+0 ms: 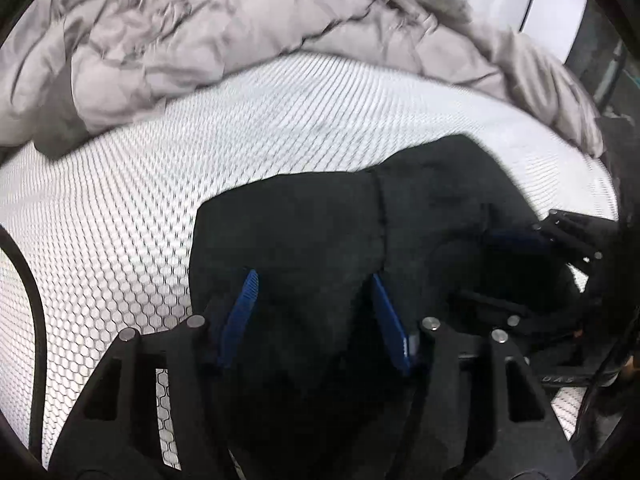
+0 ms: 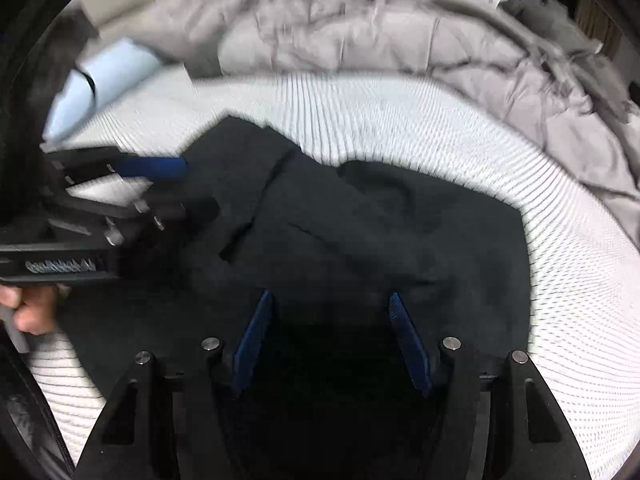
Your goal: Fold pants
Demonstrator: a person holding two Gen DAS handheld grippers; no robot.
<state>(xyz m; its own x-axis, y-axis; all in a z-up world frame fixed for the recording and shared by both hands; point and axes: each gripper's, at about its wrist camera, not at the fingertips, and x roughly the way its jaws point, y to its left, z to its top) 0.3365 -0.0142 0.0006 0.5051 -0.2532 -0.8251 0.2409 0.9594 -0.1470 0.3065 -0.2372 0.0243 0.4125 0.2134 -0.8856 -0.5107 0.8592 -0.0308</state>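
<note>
Black pants (image 1: 328,232) lie bunched on a white honeycomb-patterned mattress (image 1: 120,208). My left gripper (image 1: 314,276) is open, its blue pads on either side of the dark cloth below it. My right gripper (image 2: 330,298) is open too, over the pants (image 2: 380,232), which show folds and a raised edge. The right gripper shows at the right edge of the left wrist view (image 1: 560,236). The left gripper shows at the left of the right wrist view (image 2: 160,184), over the pants' left end, with a hand (image 2: 32,308) behind it.
A crumpled grey duvet (image 1: 240,32) is piled along the far side of the mattress (image 2: 520,184). A pale blue pillow (image 2: 104,80) lies at the far left. A white object (image 1: 512,0) stands at the far right.
</note>
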